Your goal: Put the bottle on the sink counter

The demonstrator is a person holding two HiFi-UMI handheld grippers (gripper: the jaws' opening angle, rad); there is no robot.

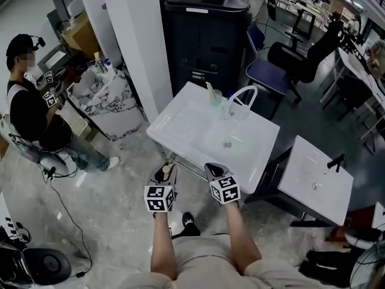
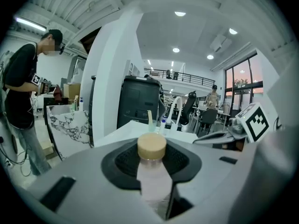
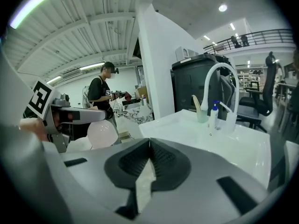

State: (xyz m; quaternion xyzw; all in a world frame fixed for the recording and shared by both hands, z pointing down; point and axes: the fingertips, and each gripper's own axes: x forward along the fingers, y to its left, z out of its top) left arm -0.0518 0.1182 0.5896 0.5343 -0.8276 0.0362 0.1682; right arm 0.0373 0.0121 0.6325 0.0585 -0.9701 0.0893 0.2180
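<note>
A pale pink bottle with a tan cap (image 2: pixel 152 146) stands between the pads of my left gripper (image 2: pixel 152 161), which is shut on its body. In the head view the left gripper (image 1: pixel 168 174) carries the bottle (image 1: pixel 165 172) just short of the front edge of the white sink counter (image 1: pixel 180 122). My right gripper (image 1: pixel 212 169) is beside it on the right, at the same edge. Its jaws are shut with nothing in them in the right gripper view (image 3: pixel 149 143). That view also shows the bottle's round pink underside (image 3: pixel 103 133) at the left.
On the counter's far side are a white faucet (image 1: pixel 242 94), a cup with a toothbrush (image 1: pixel 215 96) and a pump bottle (image 3: pixel 214 114). A black cabinet (image 1: pixel 207 35) and white pillar (image 1: pixel 132 41) stand behind. Right is a second sink (image 1: pixel 316 179); left, a person (image 1: pixel 30 101) at a marble counter (image 1: pixel 111 95).
</note>
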